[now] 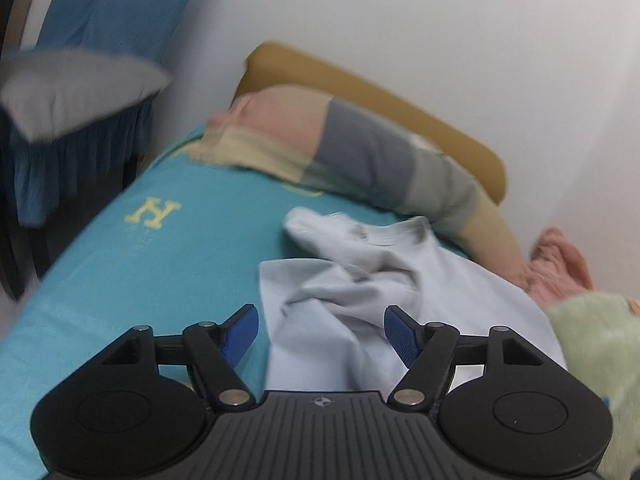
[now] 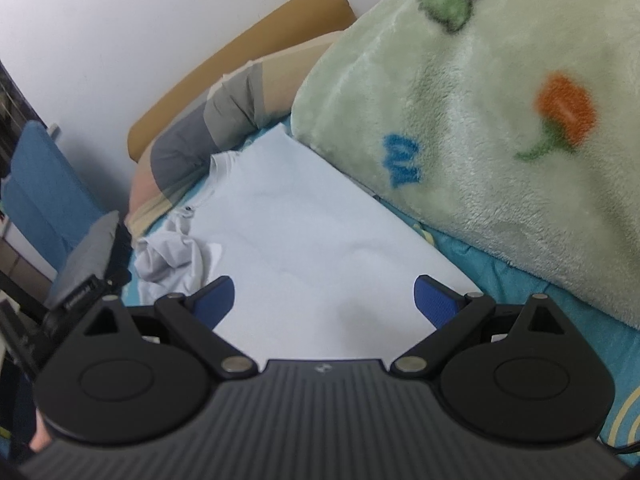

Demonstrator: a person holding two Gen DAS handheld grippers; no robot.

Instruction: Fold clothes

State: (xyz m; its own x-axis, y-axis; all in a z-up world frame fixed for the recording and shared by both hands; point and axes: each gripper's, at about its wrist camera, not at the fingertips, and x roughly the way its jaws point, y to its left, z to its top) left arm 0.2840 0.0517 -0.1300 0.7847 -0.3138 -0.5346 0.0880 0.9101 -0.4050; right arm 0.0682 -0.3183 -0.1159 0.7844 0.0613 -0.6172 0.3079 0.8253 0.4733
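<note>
A pale blue T-shirt (image 2: 304, 232) lies on the teal bedsheet (image 1: 132, 280). Its body is spread flat in the right wrist view, and its left side is bunched into folds (image 2: 168, 252). In the left wrist view that bunched part (image 1: 360, 280) sits just ahead of and under my left gripper (image 1: 320, 334). The left jaws stand apart; cloth shows between them, but the blue pads (image 1: 242, 332) do not press on it. My right gripper (image 2: 326, 300) hovers over the flat lower part of the shirt, open, with nothing pinched.
A green fleece blanket (image 2: 480, 120) with printed flowers is heaped along the shirt's right side. A colour-block bolster (image 1: 360, 152) and a mustard cushion (image 1: 360, 92) lie against the white wall. A pink fuzzy cloth (image 1: 560, 264) and a grey pillow (image 1: 80, 88) are also in view.
</note>
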